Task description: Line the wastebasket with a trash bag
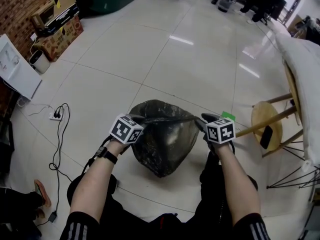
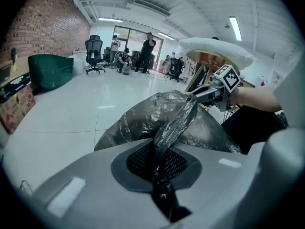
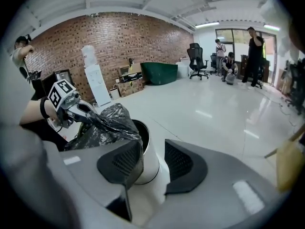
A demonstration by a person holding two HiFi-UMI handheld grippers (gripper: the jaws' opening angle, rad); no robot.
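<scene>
The trash bag lies draped over the wastebasket on the floor, the left hand-held gripper clamped on its edge, so the right hand-held gripper, jaws apart at the rim, should pinch film only, then pull outward.

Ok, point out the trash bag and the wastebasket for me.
trash bag (image 1: 162, 136): head view, on its crinkled black middle.
wastebasket (image 3: 150, 159): right gripper view, on its white side wall below the dark rim.

Two tools, one bag, seemingly one wastebasket.
</scene>
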